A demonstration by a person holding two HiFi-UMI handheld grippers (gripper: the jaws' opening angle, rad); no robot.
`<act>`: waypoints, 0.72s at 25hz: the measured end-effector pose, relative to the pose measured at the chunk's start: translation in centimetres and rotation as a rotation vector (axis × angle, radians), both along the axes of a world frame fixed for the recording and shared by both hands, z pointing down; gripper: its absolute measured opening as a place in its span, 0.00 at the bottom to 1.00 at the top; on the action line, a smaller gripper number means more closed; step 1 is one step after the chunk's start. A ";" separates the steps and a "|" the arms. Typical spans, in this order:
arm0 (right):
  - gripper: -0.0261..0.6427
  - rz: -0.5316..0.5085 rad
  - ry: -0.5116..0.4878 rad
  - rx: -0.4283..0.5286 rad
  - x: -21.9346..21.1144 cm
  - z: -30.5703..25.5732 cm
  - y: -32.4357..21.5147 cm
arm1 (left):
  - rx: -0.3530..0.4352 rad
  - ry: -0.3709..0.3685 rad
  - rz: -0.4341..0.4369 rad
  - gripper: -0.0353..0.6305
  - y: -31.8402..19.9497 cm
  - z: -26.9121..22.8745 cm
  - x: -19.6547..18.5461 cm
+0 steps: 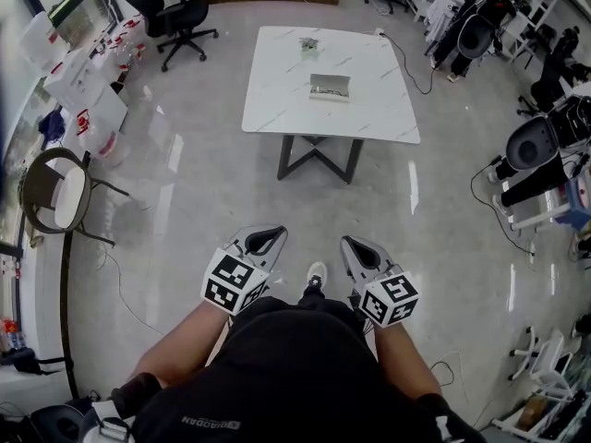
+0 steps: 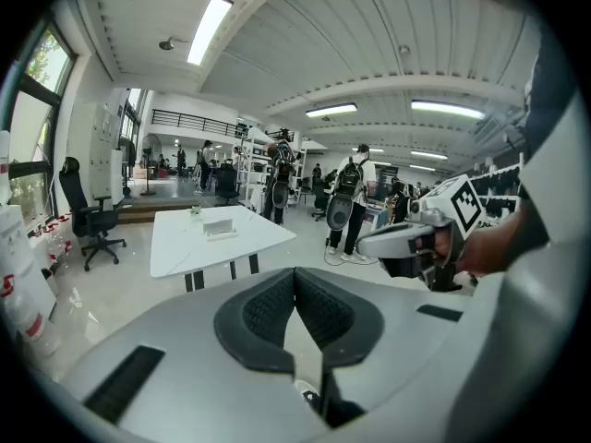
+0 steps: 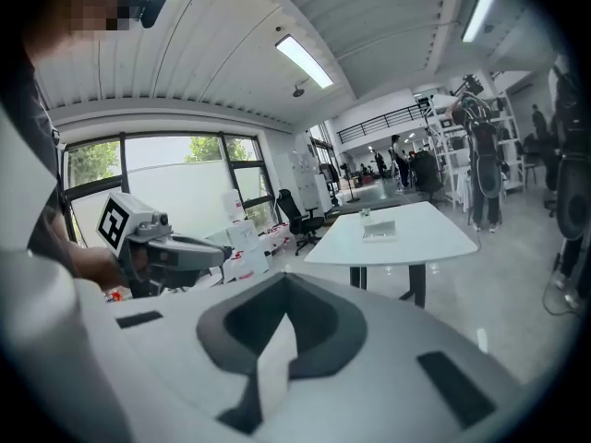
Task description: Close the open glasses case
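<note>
The open glasses case lies on a white table far ahead of me across the floor. It also shows small in the left gripper view as the case and in the right gripper view as the case. My left gripper and right gripper are held close to my body, side by side, well short of the table. Each is shut with nothing in it. The left gripper's pads meet at the tips, and so do the right gripper's.
A small object sits further back on the table. A black office chair and white boxes stand at the left, and a round brown chair nearer. Dark equipment and cables line the right. People stand beyond the table.
</note>
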State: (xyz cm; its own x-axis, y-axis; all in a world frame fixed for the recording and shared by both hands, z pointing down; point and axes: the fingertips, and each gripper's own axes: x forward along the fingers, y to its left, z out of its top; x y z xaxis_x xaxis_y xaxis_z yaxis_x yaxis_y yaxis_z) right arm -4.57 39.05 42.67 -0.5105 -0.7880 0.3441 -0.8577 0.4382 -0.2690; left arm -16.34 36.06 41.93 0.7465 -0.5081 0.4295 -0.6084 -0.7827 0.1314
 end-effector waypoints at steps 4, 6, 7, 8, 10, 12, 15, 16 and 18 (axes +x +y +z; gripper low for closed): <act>0.04 -0.019 -0.006 0.029 2.7 -0.7 -4.3 | 0.030 0.012 -0.031 0.06 -4.4 -1.0 2.7; 0.04 -0.026 -0.016 0.028 3.9 -0.6 -6.0 | 0.038 0.014 -0.035 0.06 -6.0 -1.2 4.0; 0.04 -0.030 -0.022 0.025 4.4 -0.6 -6.7 | 0.039 0.012 -0.037 0.06 -6.6 -1.2 4.6; 0.04 -0.035 -0.027 0.023 4.9 -0.5 -7.4 | 0.036 0.009 -0.041 0.06 -7.1 -1.1 5.2; 0.04 -0.045 -0.033 0.020 6.0 -0.3 -8.6 | 0.025 0.001 -0.052 0.06 -8.1 -0.6 6.1; 0.04 -0.052 -0.036 0.023 7.1 -0.2 -9.8 | 0.016 -0.006 -0.067 0.06 -9.1 -0.1 7.0; 0.04 -0.059 -0.039 0.040 8.8 -0.6 -11.7 | 0.020 -0.006 -0.092 0.06 -10.9 -0.2 8.0; 0.04 -0.061 -0.042 0.045 9.3 -0.8 -12.3 | 0.022 -0.005 -0.100 0.06 -11.6 -0.4 8.4; 0.04 -0.062 -0.048 0.045 10.4 -0.7 -13.2 | 0.023 -0.004 -0.112 0.06 -12.6 -0.6 9.2</act>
State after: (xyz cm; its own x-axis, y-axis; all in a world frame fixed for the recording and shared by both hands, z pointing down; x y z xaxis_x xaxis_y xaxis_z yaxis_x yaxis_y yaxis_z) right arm 5.88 25.82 41.99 -0.5737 -0.7688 0.2826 -0.8152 0.5023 -0.2883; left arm -7.09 23.42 41.32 0.6827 -0.5985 0.4191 -0.6930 -0.7123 0.1116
